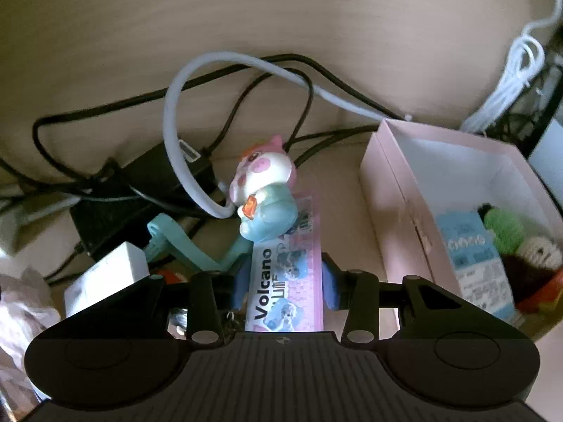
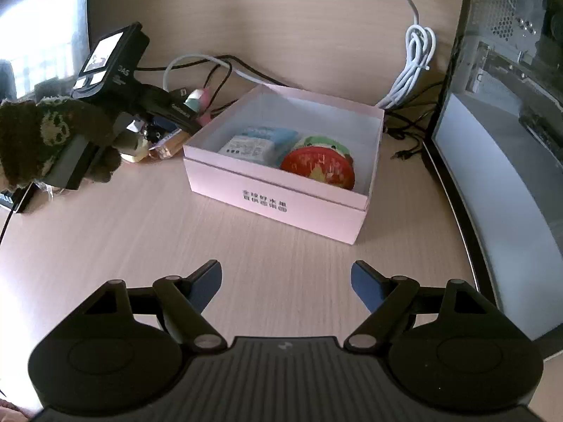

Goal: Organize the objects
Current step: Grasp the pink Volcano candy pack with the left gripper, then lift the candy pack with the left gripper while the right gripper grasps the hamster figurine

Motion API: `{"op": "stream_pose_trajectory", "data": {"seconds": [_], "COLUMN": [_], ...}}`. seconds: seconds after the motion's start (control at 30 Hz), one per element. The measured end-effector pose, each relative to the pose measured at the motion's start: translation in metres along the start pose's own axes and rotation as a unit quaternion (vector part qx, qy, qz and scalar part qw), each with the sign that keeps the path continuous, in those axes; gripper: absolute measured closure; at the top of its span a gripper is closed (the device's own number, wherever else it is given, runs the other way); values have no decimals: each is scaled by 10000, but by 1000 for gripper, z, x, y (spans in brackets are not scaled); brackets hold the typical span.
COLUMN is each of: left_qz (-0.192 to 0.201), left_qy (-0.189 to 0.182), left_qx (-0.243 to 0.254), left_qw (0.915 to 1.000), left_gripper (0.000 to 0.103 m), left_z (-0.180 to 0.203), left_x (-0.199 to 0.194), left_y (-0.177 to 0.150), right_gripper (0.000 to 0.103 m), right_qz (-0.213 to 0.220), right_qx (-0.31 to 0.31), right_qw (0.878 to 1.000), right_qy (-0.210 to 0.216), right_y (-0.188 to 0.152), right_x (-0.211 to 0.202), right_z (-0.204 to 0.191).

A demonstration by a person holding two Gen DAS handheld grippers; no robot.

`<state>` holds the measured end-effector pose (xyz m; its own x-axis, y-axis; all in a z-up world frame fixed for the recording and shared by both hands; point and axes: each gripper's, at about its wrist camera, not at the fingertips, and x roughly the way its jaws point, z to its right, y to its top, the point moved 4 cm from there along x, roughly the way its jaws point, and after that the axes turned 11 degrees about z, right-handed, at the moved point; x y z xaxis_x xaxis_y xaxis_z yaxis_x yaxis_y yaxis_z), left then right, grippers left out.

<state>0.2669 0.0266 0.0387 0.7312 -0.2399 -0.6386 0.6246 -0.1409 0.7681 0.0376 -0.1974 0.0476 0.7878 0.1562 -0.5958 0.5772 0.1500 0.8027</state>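
My left gripper (image 1: 285, 281) is shut on a pink "Volcano" packet (image 1: 286, 274). A pink-and-white toy figure in blue (image 1: 264, 193) rests on the packet's far end. An open pink box (image 1: 397, 190) stands to the right; it holds a blue packet (image 1: 475, 260) and knitted toys (image 1: 527, 256). In the right wrist view the pink box (image 2: 281, 197) sits mid-table, with the blue packet (image 2: 257, 144) and a red round item (image 2: 316, 168) inside. My right gripper (image 2: 285, 281) is open and empty, in front of the box. The left gripper's body (image 2: 116, 74) is at the left.
Black and white cables (image 1: 225, 81) and a black adapter (image 1: 116, 204) tangle behind the toy. A white charger (image 1: 109, 277) and a teal clip (image 1: 183, 242) lie at the left. A coiled white cable (image 2: 415, 59) and a computer case (image 2: 510, 105) stand to the right.
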Motion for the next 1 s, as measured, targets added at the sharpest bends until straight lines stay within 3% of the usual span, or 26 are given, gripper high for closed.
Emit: {"op": "stream_pose_trajectory", "data": {"seconds": [0.1, 0.27, 0.43, 0.57, 0.77, 1.0], "left_qz": [33, 88, 75, 61, 66, 77], "left_qy": [157, 26, -18, 163, 799, 1146], "left_qx": [223, -286, -819, -1404, -1924, -2454], "left_qw": [9996, 9995, 9966, 9899, 9780, 9626], "left_gripper": [58, 58, 58, 58, 58, 58], "left_z": [5, -4, -23, -43, -83, -123], "left_x": [-3, -35, -101, -153, -214, -252], "left_y": [-2, -24, -74, -123, -178, -214], "right_gripper": [22, 22, 22, 22, 22, 22], "right_qz": [-56, 14, 156, 275, 382, 649], "right_qx": [2, -137, -178, -261, -549, -1016], "right_qw": [10000, 9999, 9990, 9964, 9878, 9743], "right_qy": [-8, 86, 374, 757, 1408, 1903], "right_y": [-5, -3, 22, 59, 105, 111], "right_x": [-1, -5, 8, 35, 90, 154], "right_z": [-1, -6, -15, -40, -116, -247]}}
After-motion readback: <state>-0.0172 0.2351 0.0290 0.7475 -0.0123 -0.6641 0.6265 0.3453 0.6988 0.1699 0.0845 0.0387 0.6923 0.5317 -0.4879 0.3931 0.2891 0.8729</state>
